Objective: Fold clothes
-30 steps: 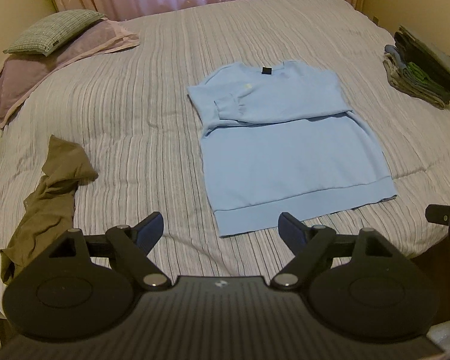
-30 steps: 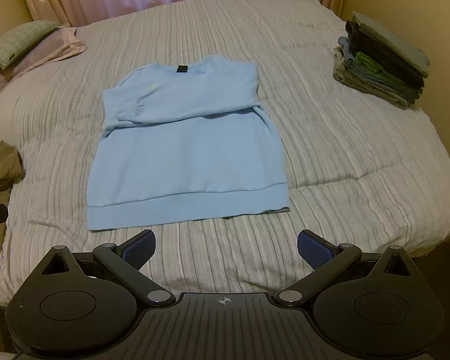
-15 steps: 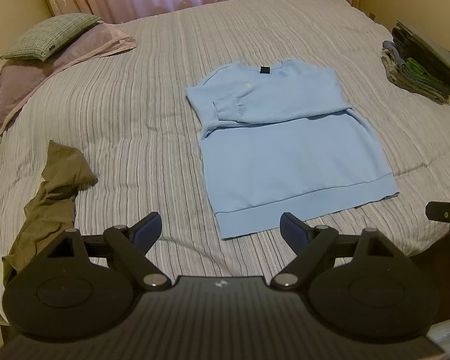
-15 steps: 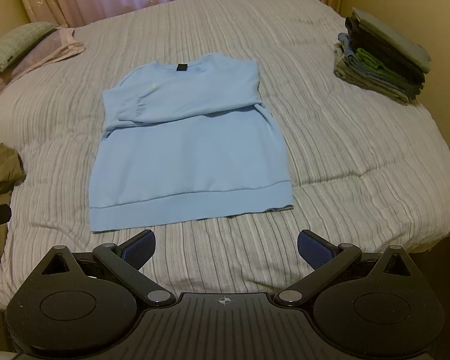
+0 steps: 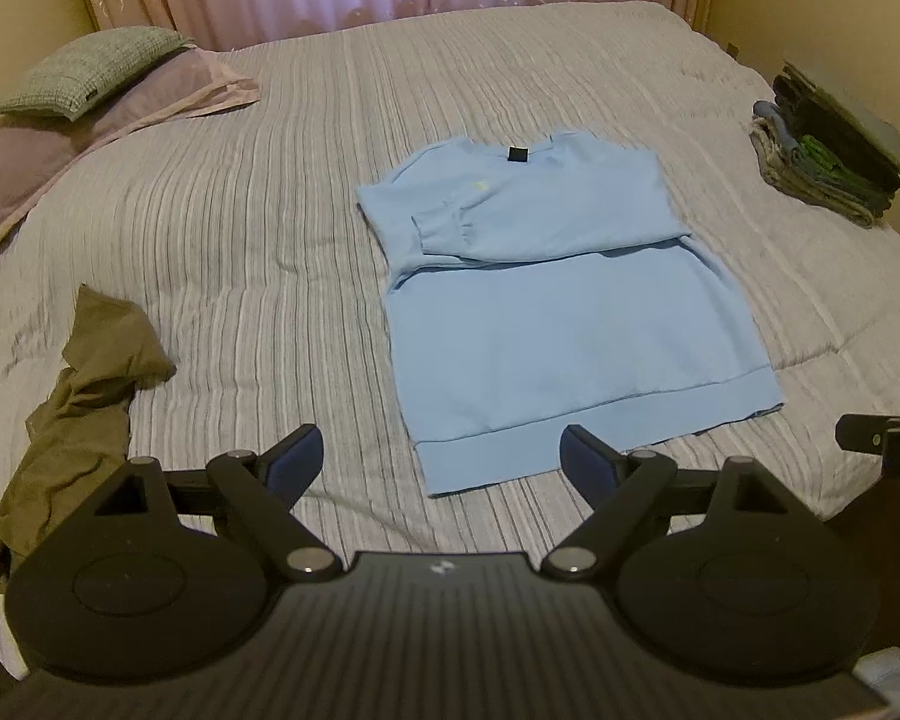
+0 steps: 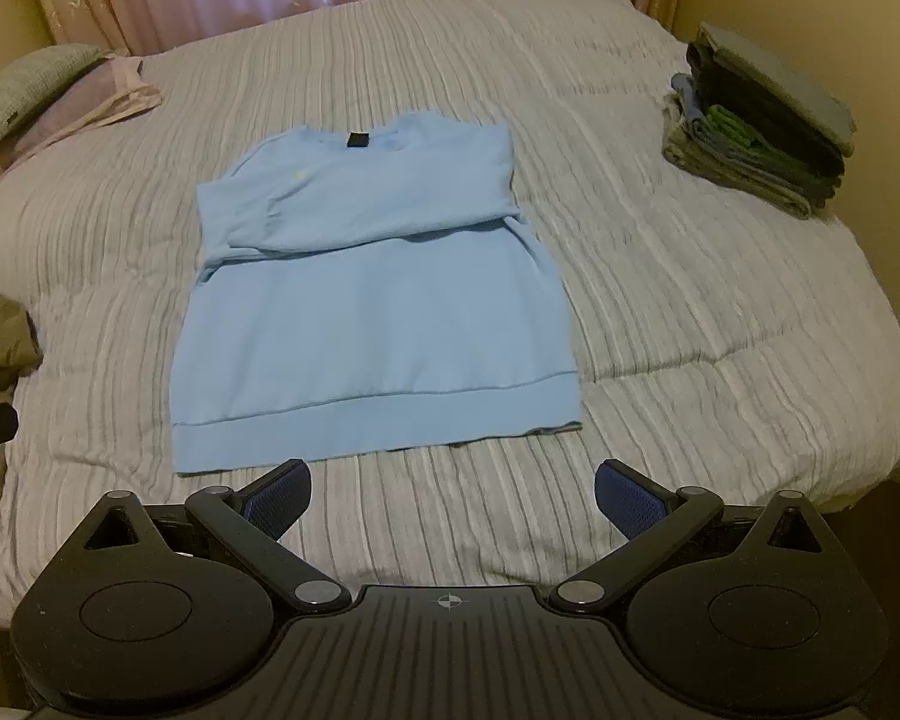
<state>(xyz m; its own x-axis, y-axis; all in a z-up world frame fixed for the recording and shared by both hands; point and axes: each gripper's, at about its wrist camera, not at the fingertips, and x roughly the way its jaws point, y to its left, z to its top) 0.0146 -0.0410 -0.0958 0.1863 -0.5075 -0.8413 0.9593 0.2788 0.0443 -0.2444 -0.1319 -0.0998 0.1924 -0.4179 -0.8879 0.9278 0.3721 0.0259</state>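
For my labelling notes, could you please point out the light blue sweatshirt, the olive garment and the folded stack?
light blue sweatshirt (image 6: 372, 324), right wrist view, body.
olive garment (image 5: 84, 420), left wrist view, crumpled middle.
folded stack (image 6: 762, 126), right wrist view, side.

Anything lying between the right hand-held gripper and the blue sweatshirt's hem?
Nothing: in the right wrist view only bare striped bedspread separates the right hand-held gripper from the sweatshirt.

The light blue cotton sweatshirt (image 5: 564, 324) lies flat on the grey striped quilted bed (image 5: 270, 228), near the middle of its near edge, hem toward that edge, sleeves folded across the chest. The crumpled olive-brown garment (image 5: 84, 396) sits at the near left corner. The stacked grey and mauve pillows (image 5: 84, 96) occupy the far left corner. The pile of folded dark clothes (image 6: 762, 126) rests along the right edge.
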